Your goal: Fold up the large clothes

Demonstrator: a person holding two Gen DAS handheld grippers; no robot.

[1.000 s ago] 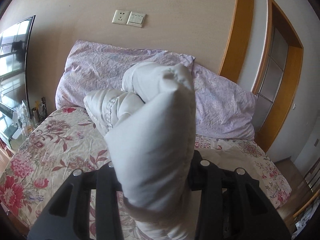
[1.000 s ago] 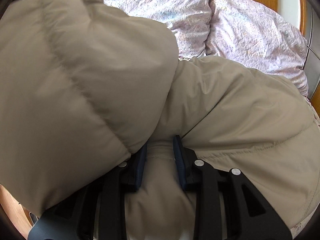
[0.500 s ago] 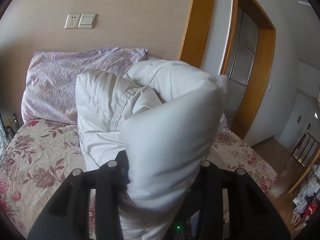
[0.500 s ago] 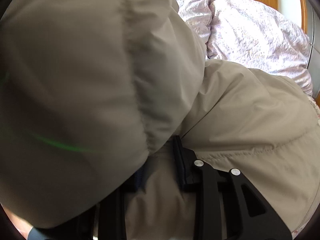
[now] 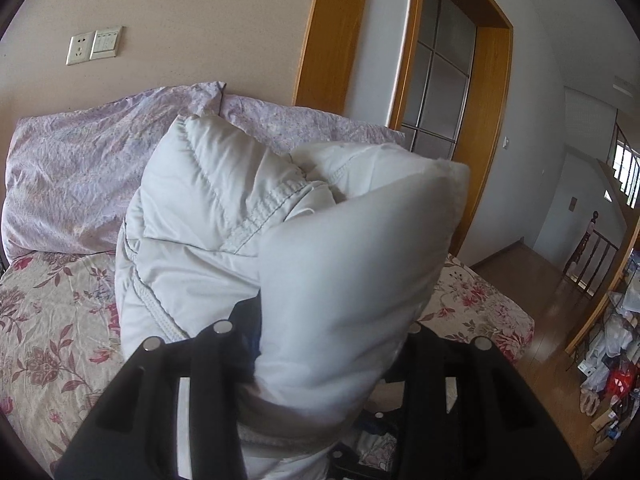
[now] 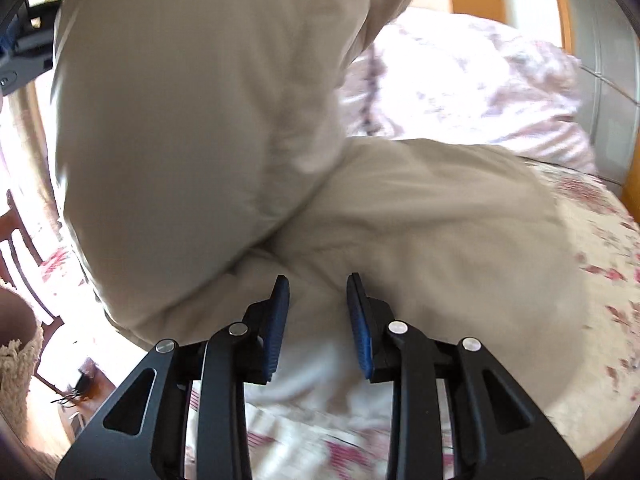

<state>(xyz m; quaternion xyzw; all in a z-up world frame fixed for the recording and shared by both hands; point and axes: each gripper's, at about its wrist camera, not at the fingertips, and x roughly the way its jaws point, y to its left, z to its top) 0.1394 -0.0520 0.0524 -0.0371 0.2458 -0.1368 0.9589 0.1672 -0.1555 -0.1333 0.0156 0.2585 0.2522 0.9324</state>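
One padded jacket (image 5: 224,220), pale beige, quilted, bunched above the bed (image 5: 52,320) and partly resting on it. Two grip points on the jacket. Left gripper (image 5: 332,332): clamped on a thick puffed fold that bulges up between the jaws and hides both pads; jaws held part-way apart by the fabric. Right gripper (image 6: 318,312): closed on a lower fold of the jacket (image 6: 420,220), two blue ribbed pads (image 6: 276,332) pressing the cloth from either side, gap narrow and filled with fabric. In the right wrist view, a large lobe of the jacket raised at upper left, a second lobe spread low to the right over the bedding; picture blurred. Bed covered by one floral sheet, red and pink blooms on cream. Two lilac pillows (image 5: 72,172) propped side by side against the headboard wall, behind the jacket. One socket-and-switch plate (image 5: 94,45) on the wall above the pillows. One wood-framed glazed door (image 5: 444,68) to the right of the bed. Wooden floor (image 5: 532,280) beyond the bed's right edge, clutter at far right.
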